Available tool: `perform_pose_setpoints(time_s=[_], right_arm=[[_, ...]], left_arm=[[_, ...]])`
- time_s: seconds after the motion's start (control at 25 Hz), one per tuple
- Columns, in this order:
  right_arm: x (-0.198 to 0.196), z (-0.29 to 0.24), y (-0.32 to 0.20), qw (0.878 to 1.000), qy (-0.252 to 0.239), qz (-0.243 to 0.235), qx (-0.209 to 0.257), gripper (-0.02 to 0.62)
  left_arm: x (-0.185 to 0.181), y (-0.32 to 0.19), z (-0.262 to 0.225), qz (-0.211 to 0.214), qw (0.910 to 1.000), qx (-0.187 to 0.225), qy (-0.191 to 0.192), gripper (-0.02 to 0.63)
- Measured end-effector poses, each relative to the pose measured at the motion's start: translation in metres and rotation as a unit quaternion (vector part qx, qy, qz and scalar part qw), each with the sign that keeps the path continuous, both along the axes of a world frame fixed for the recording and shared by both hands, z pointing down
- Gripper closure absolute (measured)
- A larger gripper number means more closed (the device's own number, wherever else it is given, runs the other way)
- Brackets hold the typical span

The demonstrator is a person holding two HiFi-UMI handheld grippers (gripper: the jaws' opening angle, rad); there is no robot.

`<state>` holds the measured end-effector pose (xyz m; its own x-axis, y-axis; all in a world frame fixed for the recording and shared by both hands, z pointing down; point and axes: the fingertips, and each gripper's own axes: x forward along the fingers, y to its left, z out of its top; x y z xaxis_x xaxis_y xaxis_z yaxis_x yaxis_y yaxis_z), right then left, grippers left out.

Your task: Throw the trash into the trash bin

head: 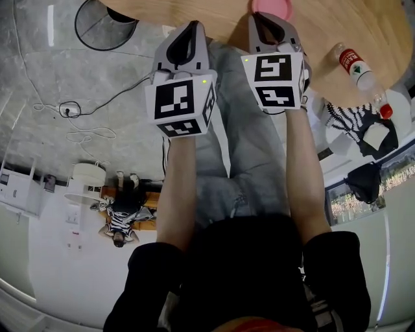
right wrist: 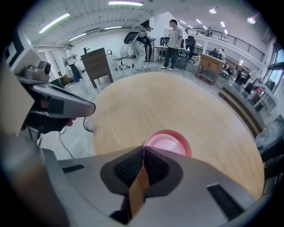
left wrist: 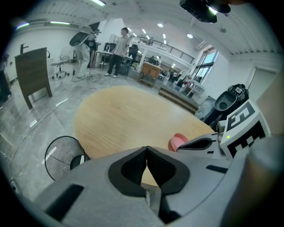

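Pink plate (right wrist: 167,142) just beyond the closed, empty right tongs (right wrist: 143,148); left tongs (left wrist: 147,147) likewise closed.

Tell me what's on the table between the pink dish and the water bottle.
Nothing. The head view shows bare wooden table between the pink dish and the water bottle.

Black short-sleeved shirt (head: 246,272), grey trousers (head: 243,155)

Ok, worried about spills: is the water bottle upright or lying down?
Lying down: the water bottle rests on its side on the wooden table.
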<state>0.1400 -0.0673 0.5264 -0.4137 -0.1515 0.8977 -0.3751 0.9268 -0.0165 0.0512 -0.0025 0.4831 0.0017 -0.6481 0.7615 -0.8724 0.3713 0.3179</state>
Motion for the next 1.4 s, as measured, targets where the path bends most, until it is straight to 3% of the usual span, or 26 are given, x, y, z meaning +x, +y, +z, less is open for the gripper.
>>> perform_pose_setpoints(time_s=[0.24,0.72,1.2,1.4], right_arm=[[-0.025,-0.018,0.021,0.999,-0.026,-0.003,-0.024,0.581],[-0.119,-0.052,0.076,0.994,-0.068,-0.078,-0.019,0.581],[-0.231,-0.054,0.166,0.977,-0.077,-0.194,-0.037,0.581],[-0.262,-0.037,0.196,0.972,-0.068,-0.217,-0.058,0.581]], left_arm=[[-0.026,0.023,-0.016,-0.036,0.9993,0.008,-0.009,0.598],[-0.096,0.087,-0.029,-0.113,0.9934,0.015,-0.016,0.598],[-0.185,0.172,-0.026,-0.213,0.9769,0.01,-0.014,0.598],[-0.213,0.201,-0.016,-0.245,0.9696,0.004,-0.006,0.598]])
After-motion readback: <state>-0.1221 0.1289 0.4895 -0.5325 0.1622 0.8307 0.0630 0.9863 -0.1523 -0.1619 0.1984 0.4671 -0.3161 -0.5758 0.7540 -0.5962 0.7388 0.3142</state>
